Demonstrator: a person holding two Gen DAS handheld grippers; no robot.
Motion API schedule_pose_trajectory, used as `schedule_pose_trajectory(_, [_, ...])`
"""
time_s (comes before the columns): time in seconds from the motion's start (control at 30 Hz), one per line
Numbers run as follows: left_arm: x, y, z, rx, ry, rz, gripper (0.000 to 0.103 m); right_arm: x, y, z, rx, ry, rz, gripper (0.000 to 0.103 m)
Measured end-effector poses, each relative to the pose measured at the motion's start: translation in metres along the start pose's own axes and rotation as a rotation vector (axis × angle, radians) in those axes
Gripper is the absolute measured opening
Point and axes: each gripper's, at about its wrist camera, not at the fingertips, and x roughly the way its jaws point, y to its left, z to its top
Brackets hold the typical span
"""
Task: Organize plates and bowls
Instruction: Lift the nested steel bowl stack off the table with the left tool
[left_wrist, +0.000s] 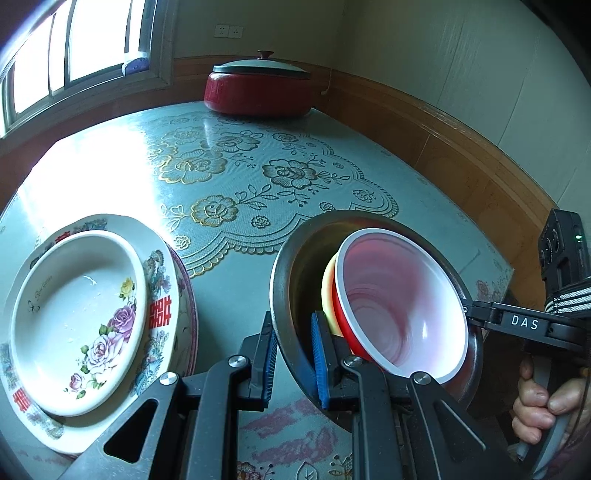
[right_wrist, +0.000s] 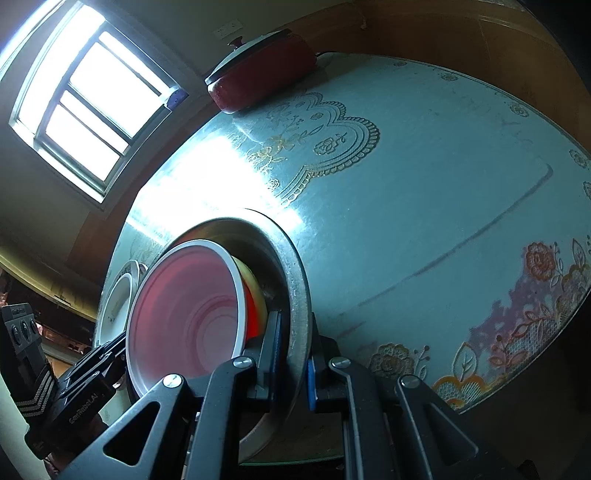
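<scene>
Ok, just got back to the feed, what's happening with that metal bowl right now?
A person is holding the metal bowl with both grippers. The left gripper is clamped on its near rim and the right gripper is shut on the opposite rim. Nested inside are a red bowl with a white inside and a yellow bowl under it. The whole set looks tilted over the table. Left of it, a stack of floral plates sits on the table, untouched.
</scene>
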Motion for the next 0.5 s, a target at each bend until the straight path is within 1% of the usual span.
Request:
schedule_pose_trajectory(0.2, [-0.007, 0.007, 0.006, 0.034, -0.005, -0.02, 0.018, -0.002, 0.009, -0.005, 0.025, -0.019, -0.005, 0.01])
schedule_pose_trajectory(0.5, [-0.027, 0.027, 0.019, 0.108, -0.029, -0.09, 0.018, -0.01, 0.035, -0.017, 0.097, -0.078, -0.039, 0.01])
